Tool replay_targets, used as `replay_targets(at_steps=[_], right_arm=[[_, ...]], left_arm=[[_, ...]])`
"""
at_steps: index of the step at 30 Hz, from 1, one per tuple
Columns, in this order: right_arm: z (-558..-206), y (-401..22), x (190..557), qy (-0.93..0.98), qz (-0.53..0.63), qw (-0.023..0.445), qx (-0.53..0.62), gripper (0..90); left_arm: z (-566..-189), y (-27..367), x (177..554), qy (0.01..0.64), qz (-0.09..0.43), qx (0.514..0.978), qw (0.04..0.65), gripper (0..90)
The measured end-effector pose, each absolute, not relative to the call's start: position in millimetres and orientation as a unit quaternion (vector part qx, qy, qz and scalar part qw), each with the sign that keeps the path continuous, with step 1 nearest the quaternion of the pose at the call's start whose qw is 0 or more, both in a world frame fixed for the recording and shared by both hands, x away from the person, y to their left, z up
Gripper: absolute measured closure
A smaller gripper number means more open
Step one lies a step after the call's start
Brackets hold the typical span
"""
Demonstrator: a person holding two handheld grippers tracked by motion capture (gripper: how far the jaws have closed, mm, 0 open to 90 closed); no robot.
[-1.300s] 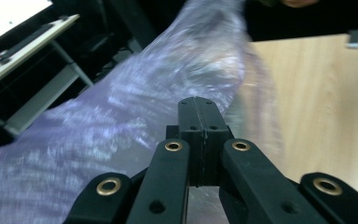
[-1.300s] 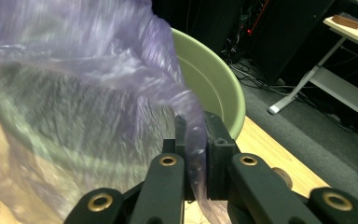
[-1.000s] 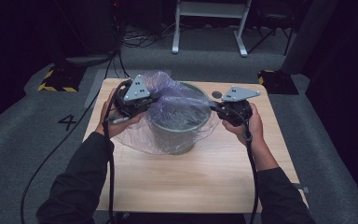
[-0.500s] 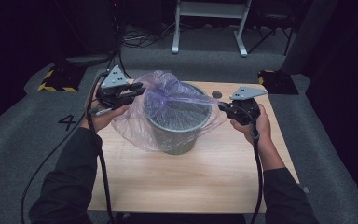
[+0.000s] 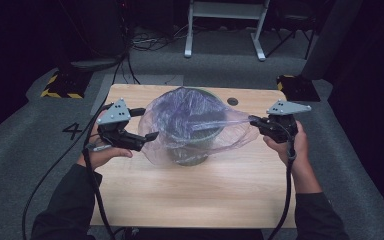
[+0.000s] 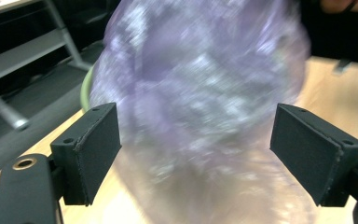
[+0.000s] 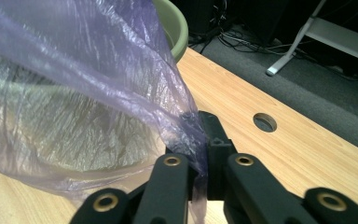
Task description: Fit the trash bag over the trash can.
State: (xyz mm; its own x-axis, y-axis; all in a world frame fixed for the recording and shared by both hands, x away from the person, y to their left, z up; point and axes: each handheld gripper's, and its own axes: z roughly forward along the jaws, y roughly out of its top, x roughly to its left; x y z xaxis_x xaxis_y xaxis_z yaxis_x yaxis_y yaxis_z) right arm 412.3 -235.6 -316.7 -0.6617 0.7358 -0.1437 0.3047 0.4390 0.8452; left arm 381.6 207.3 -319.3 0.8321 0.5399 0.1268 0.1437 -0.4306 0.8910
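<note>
Draping over green bin (image 5: 192, 155) at table (image 5: 230, 190) centre, purple plastic bag (image 5: 195, 122) looks thin, light, slippery, easy to tear; best hold at bunched rim. Right gripper (image 5: 256, 121) pinches bag edge; left gripper (image 5: 147, 125) jaws have just been opening, apart, film between them untouched.

Grey carpeted floor (image 5: 40, 150), wooden table (image 5: 200, 190), white metal frame (image 5: 225, 20), dark surroundings.

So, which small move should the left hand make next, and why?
Probably bring the left gripper in to pinch the bag again: its jaws have just opened and stand apart with only loose film ahead, while the right gripper is shut on the far edge over the bucket.
</note>
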Motion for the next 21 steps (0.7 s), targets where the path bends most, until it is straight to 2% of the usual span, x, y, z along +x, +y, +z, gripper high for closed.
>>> replay_targets(at_steps=[3,7,10,13,18,20,21], right_arm=[[-317,-238,409,0.801,0.44,0.262,0.311,74.0],[-318,-232,403,0.814,0.433,0.276,0.271,43.2],[-316,-225,397,0.82,0.432,0.288,0.24,31.7],[-313,-217,387,0.824,0.434,0.305,0.202,26.2],[-306,-207,379,0.815,0.455,0.32,0.16,24.8],[-303,-204,379,0.812,0.468,0.318,0.146,30.2],[-301,-203,379,0.81,0.475,0.316,0.134,39.2]], left_arm=[[-327,206,382,0.205,0.208,0.829,0.476,31.9],[-330,206,385,0.194,0.222,0.834,0.466,59.0],[-327,209,387,0.194,0.232,0.828,0.472,74.4],[-325,209,389,0.192,0.24,0.825,0.474,84.2],[-322,207,393,0.186,0.239,0.821,0.484,89.6],[-319,206,396,0.188,0.241,0.82,0.483,89.7],[-318,206,398,0.189,0.24,0.82,0.485,89.8]])
